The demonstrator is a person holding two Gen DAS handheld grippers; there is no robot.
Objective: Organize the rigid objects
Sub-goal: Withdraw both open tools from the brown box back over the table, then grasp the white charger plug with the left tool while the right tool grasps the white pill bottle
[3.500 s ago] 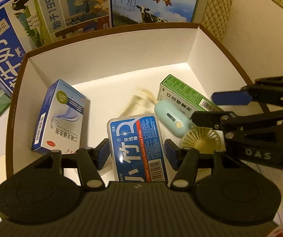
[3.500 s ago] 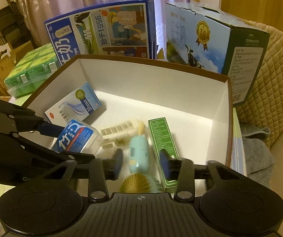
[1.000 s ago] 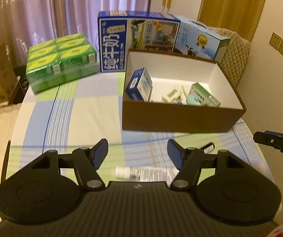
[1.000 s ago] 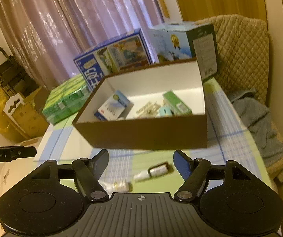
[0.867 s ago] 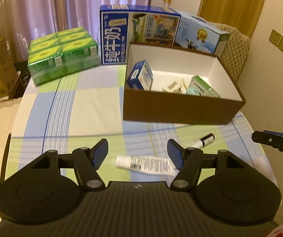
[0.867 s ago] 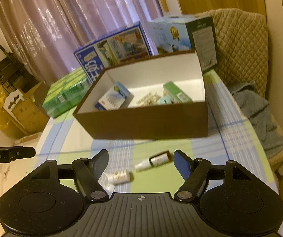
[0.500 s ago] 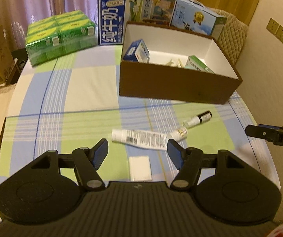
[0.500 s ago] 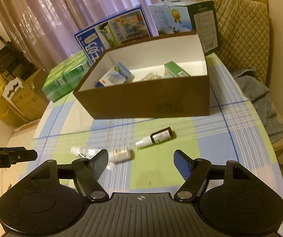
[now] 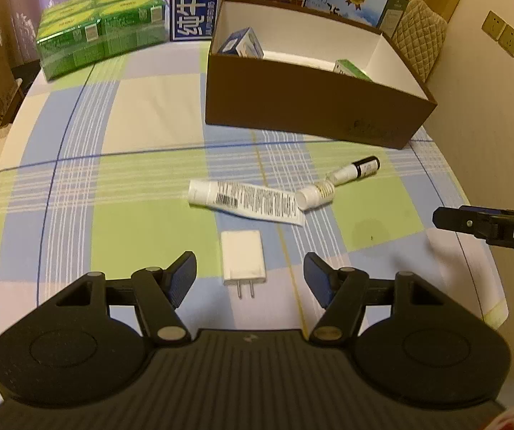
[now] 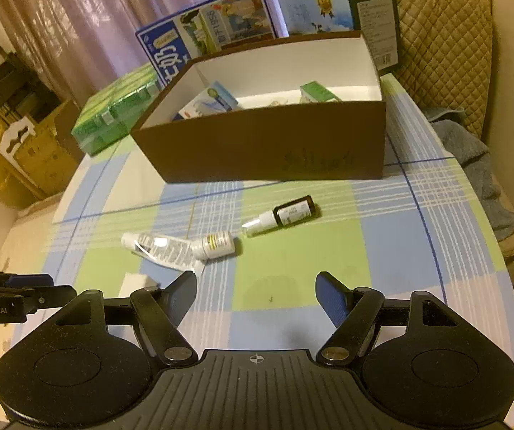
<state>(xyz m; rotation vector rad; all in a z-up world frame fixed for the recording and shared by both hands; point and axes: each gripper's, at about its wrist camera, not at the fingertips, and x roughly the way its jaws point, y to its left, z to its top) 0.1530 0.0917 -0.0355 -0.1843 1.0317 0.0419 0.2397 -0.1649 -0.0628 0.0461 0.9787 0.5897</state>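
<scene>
A brown cardboard box with a white inside stands on the checked tablecloth and holds a blue-white carton, a green carton and other small items. In front of it lie a white tube, a small white bottle, a dark spray bottle and a white charger plug. My left gripper is open, just above the plug. My right gripper is open and empty above the cloth, right of the plug.
Green carton packs stand at the back left. Blue milk cartons stand behind the box. A quilted chair and a grey cloth are to the right of the table. The table edge runs near on both sides.
Both grippers have pulled back out of the box and toward the table's near side. The tube, bottles and plug have come into view. Both grippers stay open.
</scene>
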